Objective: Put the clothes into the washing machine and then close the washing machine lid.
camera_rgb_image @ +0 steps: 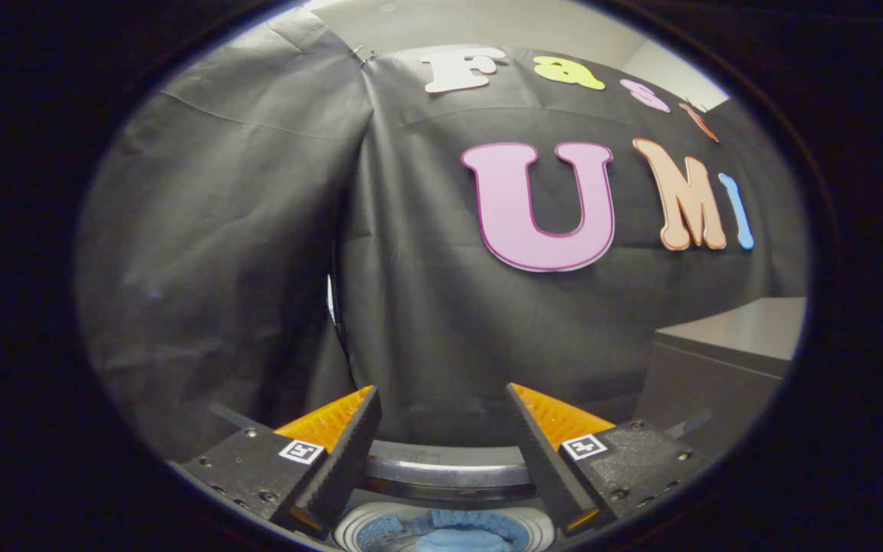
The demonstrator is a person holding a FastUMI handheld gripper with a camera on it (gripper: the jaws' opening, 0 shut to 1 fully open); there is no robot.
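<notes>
My gripper (443, 399) is open, its two fingers spread wide with nothing between them. Below and between the fingers lies the washing machine's round top opening (445, 479), its lid raised out of sight. Inside the drum a blue garment (453, 537) shows, lying low in the tub. The fingers hang above the opening, pointing toward the black cloth wall beyond.
The booth's black cloth wall (257, 230) stands close behind the machine. A grey cabinet or counter (725, 360) sits to the right of the machine, its flat top about level with the fingertips.
</notes>
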